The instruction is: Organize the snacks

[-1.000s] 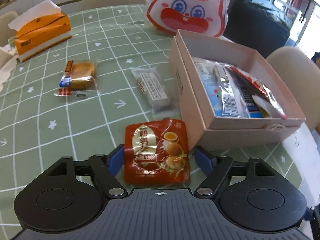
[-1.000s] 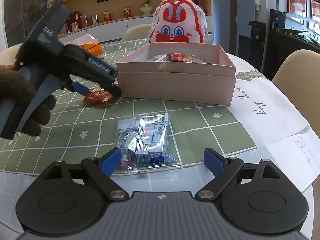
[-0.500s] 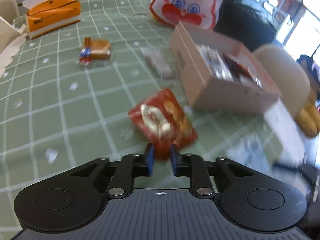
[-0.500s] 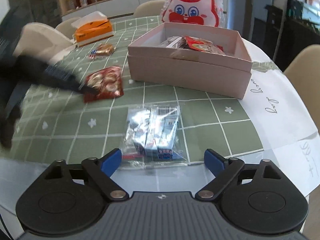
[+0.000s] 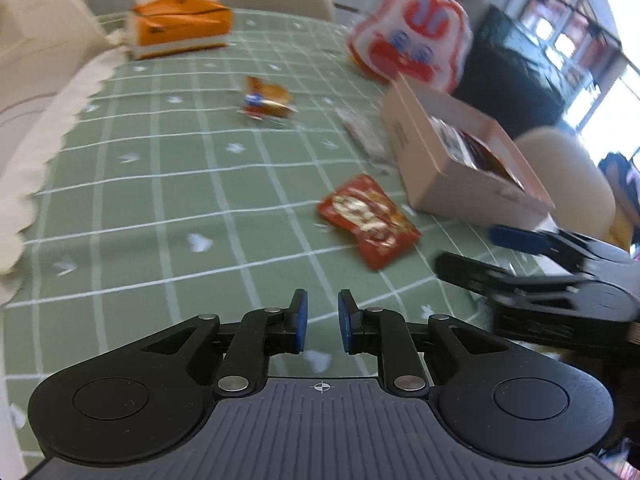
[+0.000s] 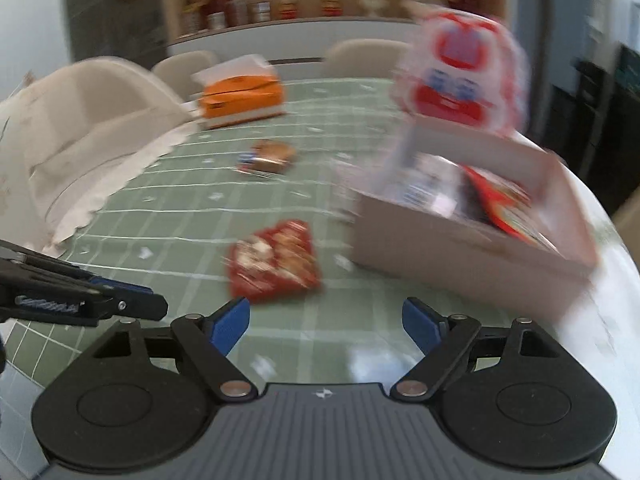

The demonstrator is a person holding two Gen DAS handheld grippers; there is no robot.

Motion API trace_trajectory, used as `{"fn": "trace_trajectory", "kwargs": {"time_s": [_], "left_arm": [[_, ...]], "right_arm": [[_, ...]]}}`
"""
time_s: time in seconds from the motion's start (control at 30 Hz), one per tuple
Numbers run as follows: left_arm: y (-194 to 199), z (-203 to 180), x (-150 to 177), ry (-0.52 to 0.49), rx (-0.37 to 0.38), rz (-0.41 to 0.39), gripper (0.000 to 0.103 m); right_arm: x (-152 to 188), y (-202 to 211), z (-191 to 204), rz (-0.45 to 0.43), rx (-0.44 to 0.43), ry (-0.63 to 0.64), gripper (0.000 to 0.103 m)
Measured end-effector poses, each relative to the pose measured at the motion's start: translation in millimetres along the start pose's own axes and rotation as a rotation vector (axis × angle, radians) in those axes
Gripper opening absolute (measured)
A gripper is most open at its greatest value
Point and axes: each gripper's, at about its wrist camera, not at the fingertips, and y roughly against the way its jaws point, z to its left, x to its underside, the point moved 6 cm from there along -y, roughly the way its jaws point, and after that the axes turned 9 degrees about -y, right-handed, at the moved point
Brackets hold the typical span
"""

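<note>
A red egg-snack packet (image 5: 368, 220) lies flat on the green checked cloth, just left of the pink box (image 5: 452, 164), and nothing touches it. My left gripper (image 5: 322, 322) hangs well short of the packet, its pads drawn almost together with nothing between them. In the right wrist view the same red packet (image 6: 274, 266) lies ahead and slightly left of my right gripper (image 6: 324, 324). Its jaws stand wide and are closing with only bare cloth between them. The pink box (image 6: 472, 252) holds several packets. Both views are blurred by motion.
A wrapped cake (image 5: 266, 98) and a clear packet (image 5: 364, 138) lie farther back on the cloth. An orange tissue box (image 5: 180, 28) and a red-and-white bunny bag (image 5: 408, 46) stand at the far side. Chairs ring the table, and the left gripper body (image 6: 80, 300) reaches in low.
The left gripper shut on the red packet's near edge, then came off it and drew back; the packet now lies free, turned. The right gripper swung left and up, away from the blue packet, which has left view.
</note>
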Motion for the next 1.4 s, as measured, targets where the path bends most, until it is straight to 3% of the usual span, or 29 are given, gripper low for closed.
{"fn": "trace_trajectory", "kwargs": {"time_s": [0.17,0.2,0.23,0.3,0.53,0.63,0.73,0.87,1.1,1.2,1.33,1.4], "left_arm": [[12,20,9,0.037,-0.003,0.007,0.020],[14,22,11,0.042,0.001,0.008,0.020],[15,24,13,0.047,0.005,0.008,0.020],[17,26,17,0.061,0.010,0.006,0.020],[10,20,19,0.082,0.042,0.019,0.020],[4,10,16,0.060,0.066,0.029,0.020],[3,0,13,0.047,0.081,0.018,0.020],[6,-10,3,0.031,0.082,-0.009,0.020],[-1,-70,-21,-0.176,0.150,0.018,0.021],[-9,-99,-18,-0.301,0.108,0.047,0.024],[-29,-131,-1,-0.496,-0.024,0.105,0.024],[-35,-139,9,-0.527,-0.020,0.129,0.028]], "right_arm": [[-17,-57,34,0.061,-0.012,0.046,0.085],[-17,-67,36,0.086,0.000,0.044,0.082],[-18,-73,37,0.110,0.007,0.044,0.068],[-16,-75,39,0.141,0.012,0.049,0.066],[13,-28,37,0.173,-0.010,0.096,0.065],[34,-2,36,0.188,-0.058,0.115,0.069],[45,19,32,0.155,-0.092,0.097,0.069],[43,45,14,0.084,-0.055,0.059,0.070],[38,89,-70,-0.064,0.085,-0.176,0.070],[44,94,-104,-0.080,0.161,-0.263,0.070],[63,91,-132,-0.058,0.249,-0.336,0.070],[71,89,-139,-0.047,0.257,-0.363,0.070]]}}
